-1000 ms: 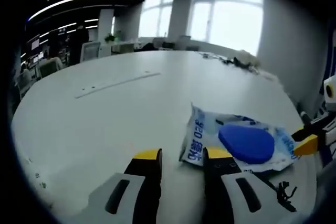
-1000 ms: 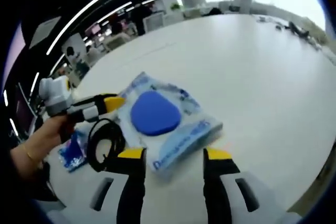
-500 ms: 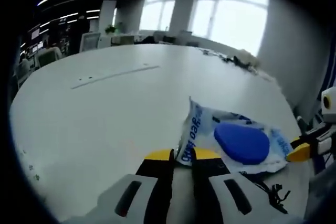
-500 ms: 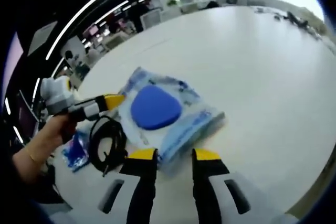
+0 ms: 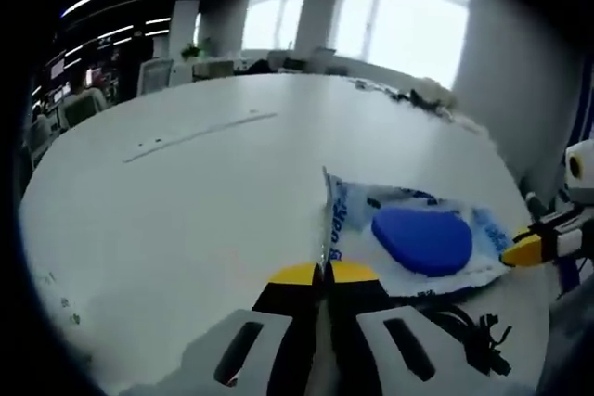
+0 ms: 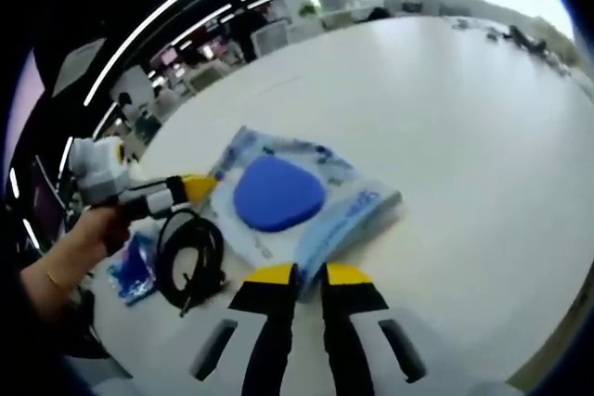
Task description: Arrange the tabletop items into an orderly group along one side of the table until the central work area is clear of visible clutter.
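White-and-blue packet [image 6: 302, 201], one, pinched by both grippers [image 5: 324, 273] [image 6: 308, 273]; one black cable coil [image 6: 190, 261], perhaps one small blue pouch [image 6: 135, 264]

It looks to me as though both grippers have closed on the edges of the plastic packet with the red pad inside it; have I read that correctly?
Not quite: the pad inside the plastic packet is blue, not red, as the right gripper view shows. The rest stands: the left gripper and right gripper have each closed on an edge of the packet.

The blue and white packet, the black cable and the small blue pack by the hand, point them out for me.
blue and white packet [image 6: 278, 194]: right gripper view, on its blue oval centre.
black cable [image 6: 190, 261]: right gripper view, on the coil's near loop.
small blue pack [image 6: 133, 266]: right gripper view, on its flat face.
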Tool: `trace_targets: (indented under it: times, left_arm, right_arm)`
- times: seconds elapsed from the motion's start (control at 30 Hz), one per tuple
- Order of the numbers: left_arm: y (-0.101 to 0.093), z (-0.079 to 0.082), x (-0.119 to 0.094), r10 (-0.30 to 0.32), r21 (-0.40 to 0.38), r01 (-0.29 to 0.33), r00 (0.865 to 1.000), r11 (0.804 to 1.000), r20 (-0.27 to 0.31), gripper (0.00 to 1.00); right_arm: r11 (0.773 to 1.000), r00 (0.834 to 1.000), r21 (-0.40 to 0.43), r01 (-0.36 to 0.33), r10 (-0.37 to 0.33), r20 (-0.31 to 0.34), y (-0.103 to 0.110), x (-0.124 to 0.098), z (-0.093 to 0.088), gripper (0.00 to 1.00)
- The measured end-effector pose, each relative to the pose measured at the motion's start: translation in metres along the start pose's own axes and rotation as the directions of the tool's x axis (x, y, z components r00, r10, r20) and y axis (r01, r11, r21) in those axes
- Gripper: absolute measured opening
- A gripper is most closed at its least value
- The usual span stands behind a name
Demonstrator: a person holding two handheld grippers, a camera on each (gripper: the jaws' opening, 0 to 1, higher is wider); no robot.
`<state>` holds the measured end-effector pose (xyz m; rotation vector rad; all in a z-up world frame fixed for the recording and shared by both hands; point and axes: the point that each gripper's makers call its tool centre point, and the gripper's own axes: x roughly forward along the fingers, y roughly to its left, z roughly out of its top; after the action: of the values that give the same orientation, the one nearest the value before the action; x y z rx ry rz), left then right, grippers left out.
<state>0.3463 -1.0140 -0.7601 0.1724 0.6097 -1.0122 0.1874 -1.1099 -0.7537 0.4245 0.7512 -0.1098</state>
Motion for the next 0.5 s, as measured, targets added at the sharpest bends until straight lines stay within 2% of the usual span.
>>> trace_targets:
  times: [0.07,0.13,0.27,0.43,0.5]
  left_arm:
    - [-0.001,0.003,-0.002,0.006,0.048,-0.007,1.0,0.999,0.007,0.01]
    - [-0.002,0.004,-0.004,0.012,0.058,-0.013,1.0,0.998,0.005,0.01]
    - [0.001,0.003,-0.006,0.014,0.019,-0.014,1.0,1.0,0.0,0.01]
    - [0.006,0.008,-0.011,0.036,0.016,-0.036,0.999,0.999,0.012,0.01]
    - [0.006,0.012,-0.013,0.027,0.006,-0.027,0.999,1.0,0.03,0.01]
  right_arm:
    - [1.0,1.0,-0.023,0.003,-0.003,0.004,0.0,0.0,0.002,0.05]
    - [0.998,1.0,-0.059,0.007,-0.007,0.003,0.001,-0.001,0.004,0.04]
    - [0.982,1.0,-0.188,0.026,-0.023,0.021,0.005,-0.003,0.011,0.02]
    - [0.971,0.998,-0.238,0.021,-0.005,0.07,0.012,-0.004,0.024,0.02]
    - [0.96,0.997,-0.276,0.042,-0.022,0.076,0.01,-0.005,0.029,0.01]
